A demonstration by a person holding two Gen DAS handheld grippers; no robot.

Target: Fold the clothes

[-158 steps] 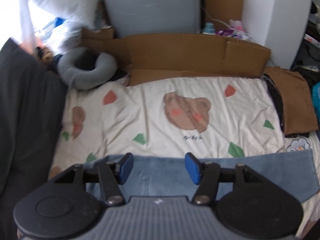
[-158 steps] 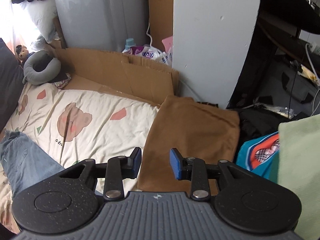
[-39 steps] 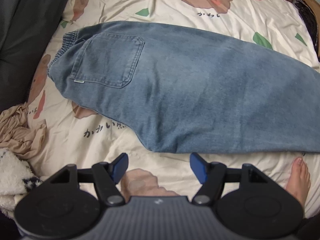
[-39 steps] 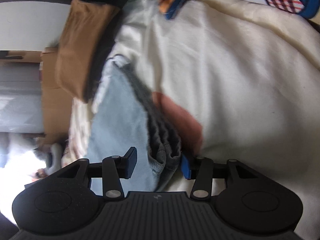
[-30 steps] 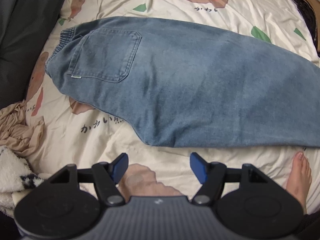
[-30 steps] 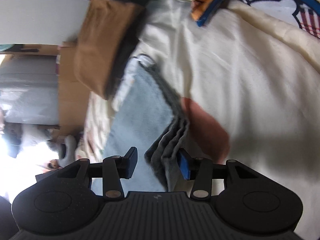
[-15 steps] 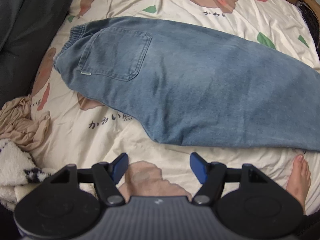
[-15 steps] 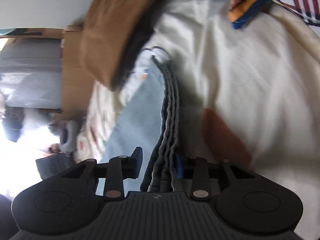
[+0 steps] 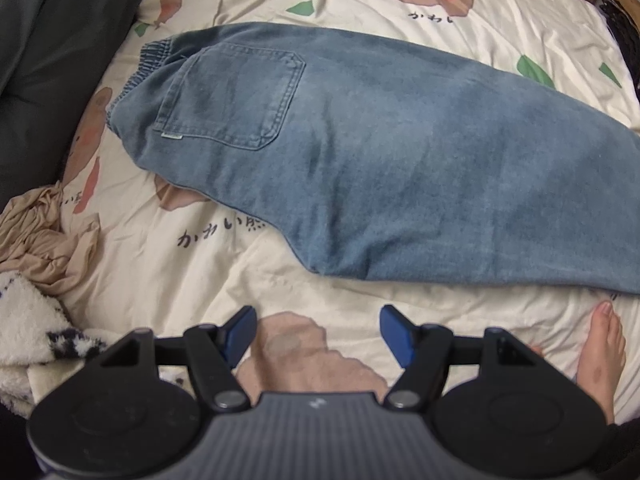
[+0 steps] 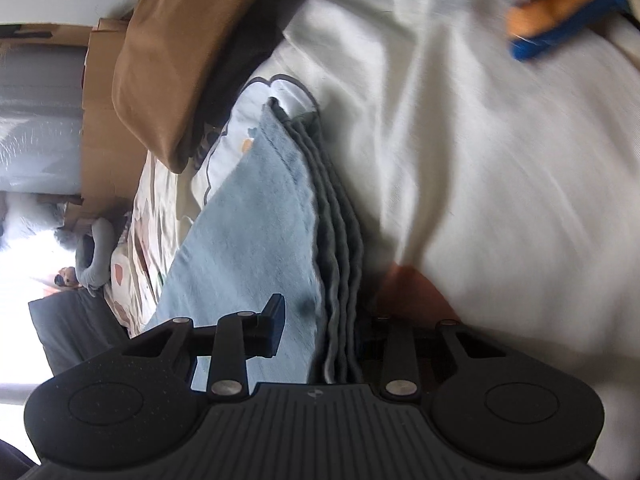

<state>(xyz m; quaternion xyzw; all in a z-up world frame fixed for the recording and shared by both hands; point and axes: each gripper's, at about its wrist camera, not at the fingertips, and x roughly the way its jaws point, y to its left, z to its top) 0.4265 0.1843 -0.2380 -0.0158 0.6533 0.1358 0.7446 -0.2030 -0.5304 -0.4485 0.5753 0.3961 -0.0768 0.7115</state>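
Observation:
Blue jeans (image 9: 400, 160) lie folded lengthwise across the bear-print sheet (image 9: 500, 28), waistband and back pocket at the left, legs running off to the right. My left gripper (image 9: 318, 334) hovers open over the bare sheet just in front of the jeans, with nothing between its fingers. In the right wrist view, my right gripper (image 10: 322, 328) is rolled on its side and shut on the stacked leg hems (image 10: 340, 240) of the jeans (image 10: 248, 232). One pad rests on the top denim; the other is hidden under the hems.
A crumpled beige garment (image 9: 44, 232) and a white fluffy blanket (image 9: 24, 328) lie at the left. A dark grey cushion (image 9: 48, 40) borders the bed. A person's bare foot (image 9: 604, 352) rests at the right. Folded brown cloth (image 10: 168, 60) and cardboard (image 10: 104, 80) lie beyond the hems.
The right gripper's jaws have closed from a wider gap onto the leg hems, and it has slid further along them. The left gripper has stayed open above the sheet.

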